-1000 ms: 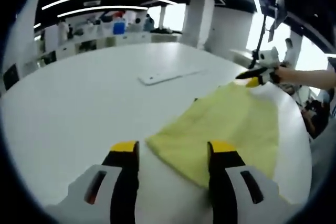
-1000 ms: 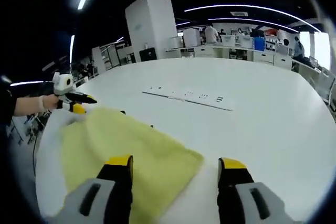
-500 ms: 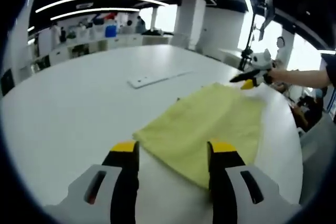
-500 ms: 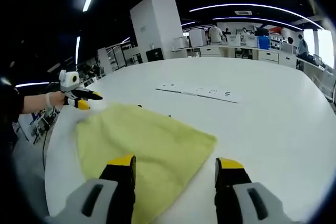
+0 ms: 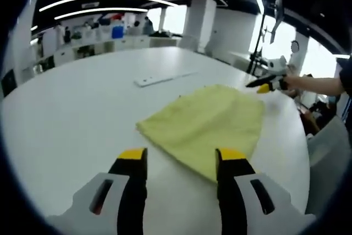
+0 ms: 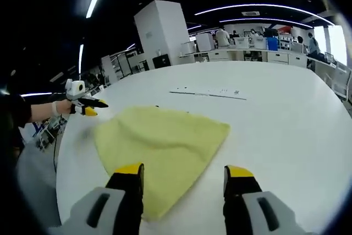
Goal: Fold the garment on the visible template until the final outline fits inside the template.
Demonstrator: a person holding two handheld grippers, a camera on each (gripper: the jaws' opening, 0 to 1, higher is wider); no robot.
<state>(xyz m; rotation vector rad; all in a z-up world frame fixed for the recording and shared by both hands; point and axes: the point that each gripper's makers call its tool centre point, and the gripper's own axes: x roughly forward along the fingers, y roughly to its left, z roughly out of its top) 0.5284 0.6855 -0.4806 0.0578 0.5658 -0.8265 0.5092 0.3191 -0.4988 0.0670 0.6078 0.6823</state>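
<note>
Left gripper [image 5: 179, 160]: my two yellow-tipped fingers [image 5: 132, 157] spread wide, nothing between them, pointing forward and level. Right gripper [image 6: 183, 173]: same pose, fingers [image 6: 237, 173] parted and empty. From the left gripper view, my right gripper sits far ahead and to the right of my fingers, black-and-yellow tips close together, my right hand [image 5: 291, 82] and bare forearm behind it. From the right gripper view, my left gripper is far ahead-left of my fingers, my left hand [image 6: 59, 108] gripping it, dark sleeve at the wrist.
</note>
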